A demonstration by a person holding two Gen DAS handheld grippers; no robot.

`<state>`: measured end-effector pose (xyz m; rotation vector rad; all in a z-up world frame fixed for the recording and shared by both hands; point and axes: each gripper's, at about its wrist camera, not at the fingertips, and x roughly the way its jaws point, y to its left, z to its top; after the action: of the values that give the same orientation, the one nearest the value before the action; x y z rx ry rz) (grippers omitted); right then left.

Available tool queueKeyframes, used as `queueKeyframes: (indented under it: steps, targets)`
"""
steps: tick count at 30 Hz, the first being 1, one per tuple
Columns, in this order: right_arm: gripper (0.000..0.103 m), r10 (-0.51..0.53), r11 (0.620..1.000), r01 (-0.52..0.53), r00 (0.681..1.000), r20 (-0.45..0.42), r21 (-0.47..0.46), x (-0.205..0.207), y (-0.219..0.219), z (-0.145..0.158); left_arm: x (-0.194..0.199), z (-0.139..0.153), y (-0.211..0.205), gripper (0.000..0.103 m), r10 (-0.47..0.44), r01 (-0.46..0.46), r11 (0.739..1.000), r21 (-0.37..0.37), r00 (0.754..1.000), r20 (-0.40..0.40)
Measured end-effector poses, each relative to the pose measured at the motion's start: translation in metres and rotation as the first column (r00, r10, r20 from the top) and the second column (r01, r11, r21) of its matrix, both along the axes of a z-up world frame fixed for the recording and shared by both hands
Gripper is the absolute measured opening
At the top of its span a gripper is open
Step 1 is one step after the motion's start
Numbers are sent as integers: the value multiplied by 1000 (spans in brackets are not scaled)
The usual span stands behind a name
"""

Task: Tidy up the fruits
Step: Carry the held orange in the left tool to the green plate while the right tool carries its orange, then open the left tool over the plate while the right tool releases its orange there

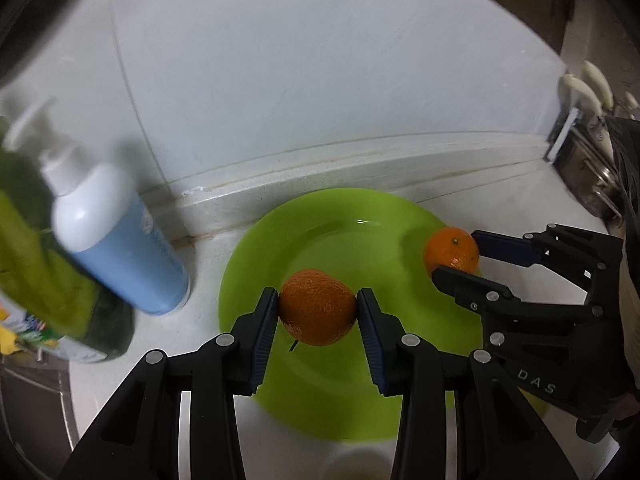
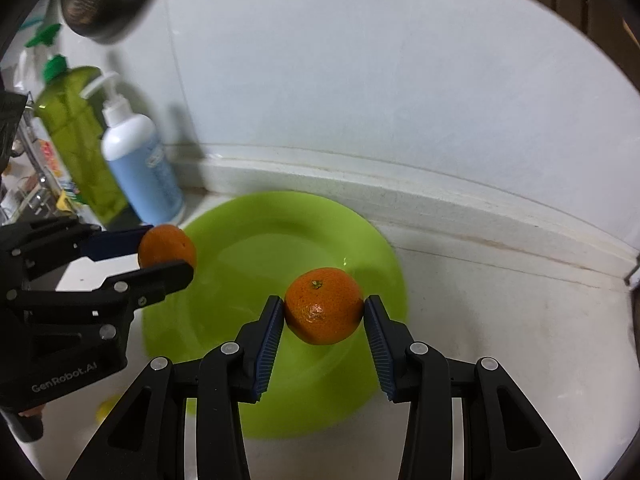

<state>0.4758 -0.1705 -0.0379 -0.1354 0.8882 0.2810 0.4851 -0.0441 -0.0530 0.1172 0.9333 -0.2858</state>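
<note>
Two oranges are held over a green plate (image 1: 248, 264) that rests on the worktop (image 2: 500, 320) against the wall. In the left wrist view, the first orange (image 1: 317, 306) is clamped at mid-frame between the fingers of the left gripper (image 1: 317, 308), the blue pads pressed against its two sides, with the plate's hollow directly beneath and behind it. The second orange (image 1: 452, 250) is seen at the right of that frame, gripped by the right gripper (image 1: 456, 254) over the plate's right rim.

In the right wrist view the same holds from the other side: the second orange (image 2: 324, 306) is pinched at mid-frame, stem end turned up, above the plate's right half (image 2: 240, 248), while the first orange (image 2: 167, 246) appears at the left edge of the plate in the left gripper (image 2: 166, 250).

The relation that matters is judged to be vertical: each fruit lies above the plate rather than on it, so a short lowering is called for before release. The left fruit sits nearer the plate's centre; the right one is closer to the rim, and could roll off if released there.

A blue and white pump bottle (image 1: 116, 236) stands just beside the plate at the left.
</note>
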Motion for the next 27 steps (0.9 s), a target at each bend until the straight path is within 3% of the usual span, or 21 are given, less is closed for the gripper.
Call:
queueKeyframes:
  steps: [6,17,27]
  targets:
    - [43,-6,1000,6,999,-46,2,21,-4,-19,25,-17,-4,40,7,-7,1000,6,999,-43]
    - [43,-1,1000,1,998,-68,2,28,-4,-26,32,-27,-11,40,1,0,1000,14,997,-72]
    - [44,8,999,-8,1000,4,-34,17,2,-4,11,1,-4,44,1,-2,1000,25,1000,7]
